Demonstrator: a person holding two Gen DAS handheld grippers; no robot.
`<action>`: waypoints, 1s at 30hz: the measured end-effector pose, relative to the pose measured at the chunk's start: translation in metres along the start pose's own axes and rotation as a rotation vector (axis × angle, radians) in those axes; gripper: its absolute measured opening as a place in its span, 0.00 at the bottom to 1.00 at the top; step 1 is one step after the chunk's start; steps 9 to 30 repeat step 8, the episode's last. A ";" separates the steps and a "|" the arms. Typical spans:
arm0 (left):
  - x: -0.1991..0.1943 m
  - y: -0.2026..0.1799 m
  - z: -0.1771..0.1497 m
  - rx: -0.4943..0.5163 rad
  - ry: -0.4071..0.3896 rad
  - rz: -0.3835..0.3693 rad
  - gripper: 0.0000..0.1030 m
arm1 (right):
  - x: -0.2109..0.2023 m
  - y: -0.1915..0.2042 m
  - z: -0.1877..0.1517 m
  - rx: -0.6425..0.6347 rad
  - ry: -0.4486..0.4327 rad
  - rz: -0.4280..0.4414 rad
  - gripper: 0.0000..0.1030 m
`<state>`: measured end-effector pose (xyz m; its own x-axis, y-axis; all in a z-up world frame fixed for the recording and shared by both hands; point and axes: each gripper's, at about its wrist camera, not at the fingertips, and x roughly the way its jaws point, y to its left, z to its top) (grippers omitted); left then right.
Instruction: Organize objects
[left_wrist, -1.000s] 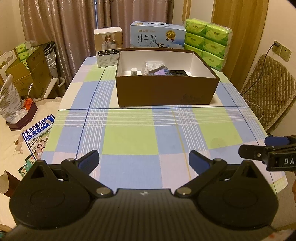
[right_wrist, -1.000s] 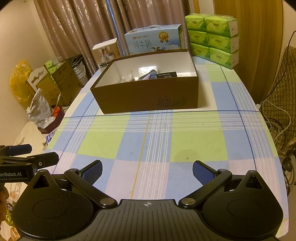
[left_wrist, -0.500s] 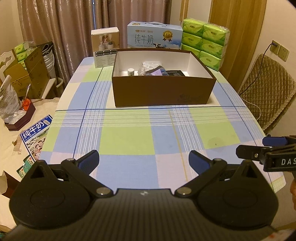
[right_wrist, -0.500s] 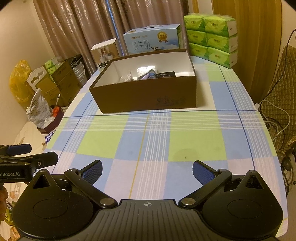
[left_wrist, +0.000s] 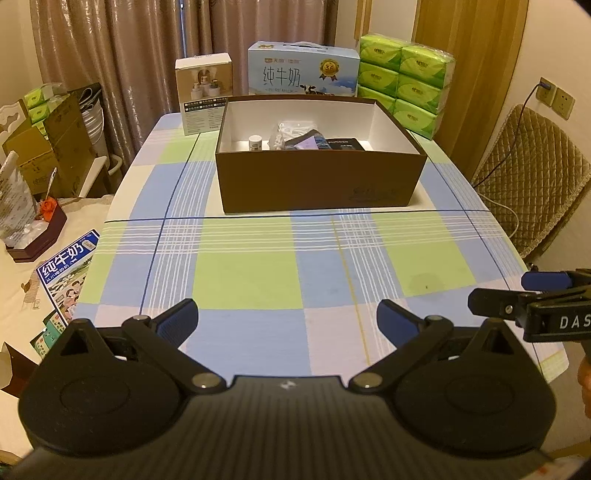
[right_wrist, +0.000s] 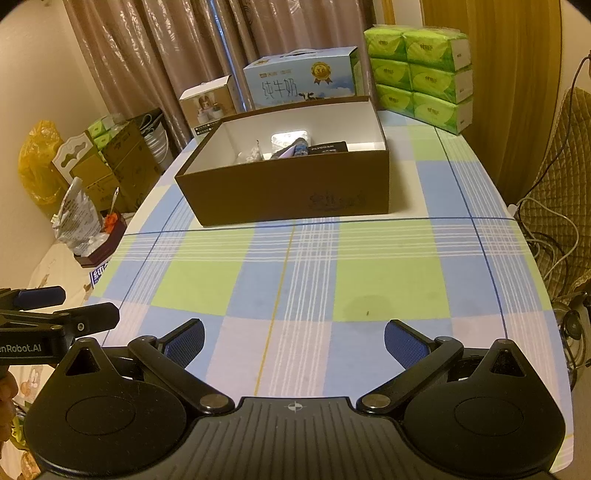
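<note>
Both grippers, left (left_wrist: 286, 319) and right (right_wrist: 293, 338), hover with jaws spread wide; the brown cardboard box (left_wrist: 317, 184) near the counter's far edge half-hides its jumbled contents.

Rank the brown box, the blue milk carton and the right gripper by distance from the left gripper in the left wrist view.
From the left gripper, open and empty:
1. Right gripper, close by at the right edge.
2. Brown box, mid-table, straight ahead.
3. Blue milk carton, behind the box at the table's far end.
</note>
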<state>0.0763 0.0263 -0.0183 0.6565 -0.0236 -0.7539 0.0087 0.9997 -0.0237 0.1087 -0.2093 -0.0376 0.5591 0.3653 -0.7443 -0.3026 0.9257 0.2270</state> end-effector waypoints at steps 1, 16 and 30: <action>0.000 0.000 0.000 0.000 -0.001 -0.001 0.99 | 0.000 0.000 0.000 0.000 0.000 0.000 0.98; 0.002 -0.002 0.004 0.010 -0.008 -0.005 0.99 | 0.001 -0.002 0.001 0.003 0.002 0.000 0.98; 0.002 -0.002 0.004 0.010 -0.008 -0.005 0.99 | 0.001 -0.002 0.001 0.003 0.002 0.000 0.98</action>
